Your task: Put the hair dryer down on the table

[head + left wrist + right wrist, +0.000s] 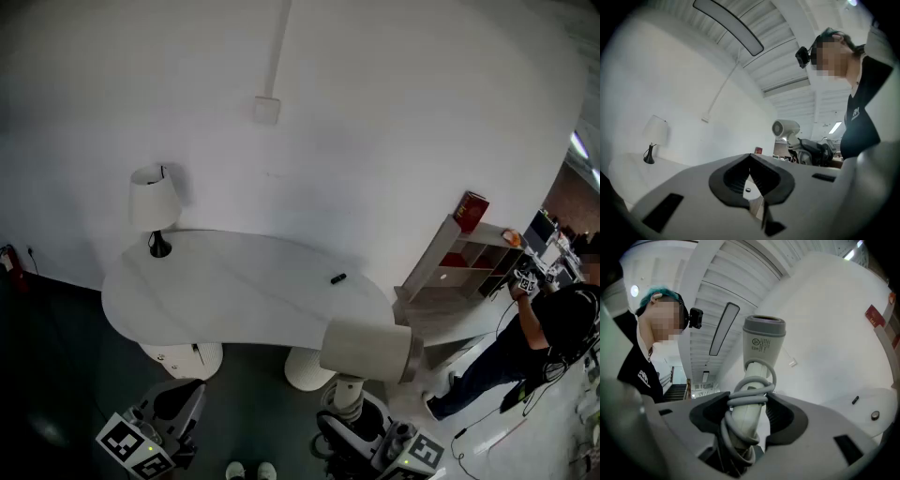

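Right tongs (352, 417) are clamping the hair dryer (366, 349) upright, off the bench (234, 291).
Left tongs (750, 180) are sitting clenched, empty; right gripper view is showing the cord-wrapped handle (749, 420) between pads (785, 416). I'd be carrying it over bare bench, lowering gently, then releasing.

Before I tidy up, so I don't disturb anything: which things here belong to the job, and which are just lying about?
Job: pale grey hair dryer, right gripper clamping its handle, curved white table.
Lying about: white-shaded lamp with black base, small black object on the tabletop, red box.
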Demonstrator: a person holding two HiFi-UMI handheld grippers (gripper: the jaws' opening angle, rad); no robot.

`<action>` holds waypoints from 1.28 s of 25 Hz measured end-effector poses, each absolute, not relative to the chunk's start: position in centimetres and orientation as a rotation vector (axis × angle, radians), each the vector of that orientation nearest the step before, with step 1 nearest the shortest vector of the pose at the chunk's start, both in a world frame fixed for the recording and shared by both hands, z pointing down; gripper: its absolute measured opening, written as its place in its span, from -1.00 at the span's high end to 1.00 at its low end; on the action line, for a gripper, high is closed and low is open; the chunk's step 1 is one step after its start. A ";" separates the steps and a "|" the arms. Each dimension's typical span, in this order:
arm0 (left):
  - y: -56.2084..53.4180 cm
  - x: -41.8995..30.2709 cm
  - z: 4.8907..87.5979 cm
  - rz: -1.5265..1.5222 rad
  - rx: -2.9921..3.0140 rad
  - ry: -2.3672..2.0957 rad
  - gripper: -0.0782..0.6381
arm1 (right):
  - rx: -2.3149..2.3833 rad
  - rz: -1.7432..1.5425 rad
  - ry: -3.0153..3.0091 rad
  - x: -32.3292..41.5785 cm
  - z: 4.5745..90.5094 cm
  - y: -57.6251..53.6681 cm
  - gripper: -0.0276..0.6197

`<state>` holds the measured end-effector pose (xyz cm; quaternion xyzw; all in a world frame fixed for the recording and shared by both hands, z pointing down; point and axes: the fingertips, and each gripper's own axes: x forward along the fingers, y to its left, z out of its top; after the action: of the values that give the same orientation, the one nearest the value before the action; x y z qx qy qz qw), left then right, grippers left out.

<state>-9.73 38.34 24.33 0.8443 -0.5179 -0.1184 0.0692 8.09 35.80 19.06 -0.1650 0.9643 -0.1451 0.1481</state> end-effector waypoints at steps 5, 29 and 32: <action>38.2 -9.3 25.0 -0.306 2.523 -1.571 0.76 | -0.514 -0.364 2.781 9.0 18.6 35.4 0.13; 34.8 -6.5 25.4 -0.277 2.556 -1.532 0.76 | -0.691 -0.385 2.714 15.5 20.1 33.3 0.13; 34.3 -6.3 25.7 -0.271 2.547 -1.532 0.76 | -0.705 -0.381 2.717 16.0 20.4 32.9 0.13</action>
<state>-6.26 34.30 25.69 0.8508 -0.5117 -0.0905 0.0783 15.98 32.87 20.42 -0.2458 0.9478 -0.1330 0.1538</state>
